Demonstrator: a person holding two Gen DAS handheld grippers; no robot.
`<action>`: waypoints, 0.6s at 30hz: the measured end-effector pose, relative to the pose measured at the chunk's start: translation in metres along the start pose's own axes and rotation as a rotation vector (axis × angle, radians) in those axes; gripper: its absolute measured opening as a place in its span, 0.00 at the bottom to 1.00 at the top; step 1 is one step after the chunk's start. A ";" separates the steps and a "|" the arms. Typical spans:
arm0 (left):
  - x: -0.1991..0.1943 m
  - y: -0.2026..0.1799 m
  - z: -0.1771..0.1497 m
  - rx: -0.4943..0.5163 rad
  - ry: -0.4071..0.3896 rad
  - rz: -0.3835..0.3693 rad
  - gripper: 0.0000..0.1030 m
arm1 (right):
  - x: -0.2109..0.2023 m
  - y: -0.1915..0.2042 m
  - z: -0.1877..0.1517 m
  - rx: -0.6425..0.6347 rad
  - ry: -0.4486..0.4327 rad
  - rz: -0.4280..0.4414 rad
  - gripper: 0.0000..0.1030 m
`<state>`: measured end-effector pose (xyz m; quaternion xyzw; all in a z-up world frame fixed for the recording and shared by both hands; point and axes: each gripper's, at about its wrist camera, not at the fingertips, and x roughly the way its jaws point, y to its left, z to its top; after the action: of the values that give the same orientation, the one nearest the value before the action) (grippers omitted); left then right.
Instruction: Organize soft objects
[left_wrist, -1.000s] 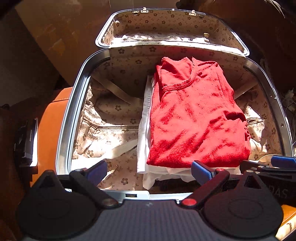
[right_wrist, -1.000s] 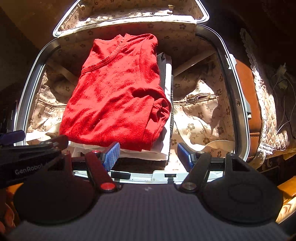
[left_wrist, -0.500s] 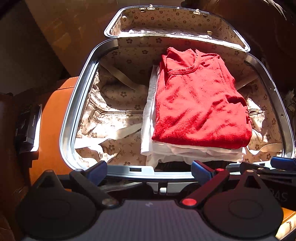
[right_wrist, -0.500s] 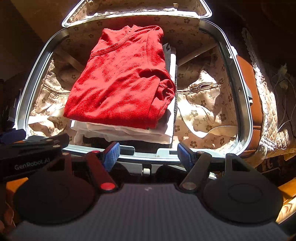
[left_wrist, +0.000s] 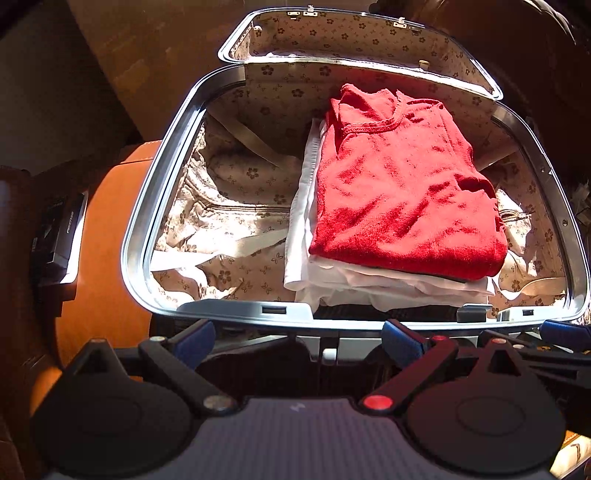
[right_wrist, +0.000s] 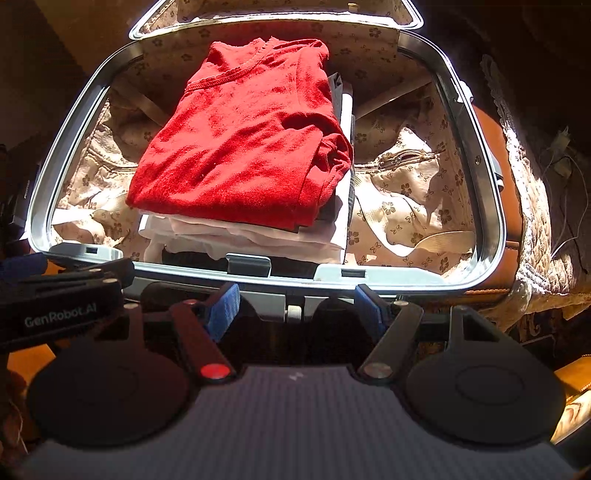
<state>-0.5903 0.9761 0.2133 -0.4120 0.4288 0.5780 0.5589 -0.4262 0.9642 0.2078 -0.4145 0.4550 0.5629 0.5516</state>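
A folded red knit top (left_wrist: 399, 199) (right_wrist: 243, 147) lies on top of a stack of folded white clothes (left_wrist: 369, 284) (right_wrist: 251, 240) with a dark garment under them, inside an open suitcase (left_wrist: 162, 177) (right_wrist: 484, 184) lined with flowered beige fabric. My left gripper (left_wrist: 299, 341) is open and empty, just in front of the suitcase's near rim. My right gripper (right_wrist: 295, 306) is also open and empty, outside the near rim. Each gripper shows at the edge of the other's view.
The suitcase lid (left_wrist: 369, 33) stands open at the back. The suitcase's tan leather side (left_wrist: 103, 236) shows on the left, with a dark box (left_wrist: 59, 232) beside it. A quilted bedcover (right_wrist: 535, 229) and white cables (right_wrist: 565, 158) lie to the right.
Both grippers have pulled back from over the suitcase to outside its near rim. The red top stays on the stack.
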 end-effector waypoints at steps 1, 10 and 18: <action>0.000 0.000 0.000 -0.002 -0.001 -0.001 0.97 | 0.000 0.000 -0.001 0.000 0.000 -0.001 0.74; -0.003 -0.002 0.005 -0.022 -0.041 -0.020 0.97 | 0.001 0.002 -0.003 -0.010 -0.020 0.005 0.74; 0.013 -0.005 0.046 -0.049 -0.079 -0.011 0.97 | 0.008 -0.020 0.023 0.044 -0.049 -0.001 0.74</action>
<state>-0.5856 1.0235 0.2144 -0.4049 0.3899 0.6011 0.5681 -0.4062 0.9881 0.2046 -0.3885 0.4534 0.5627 0.5717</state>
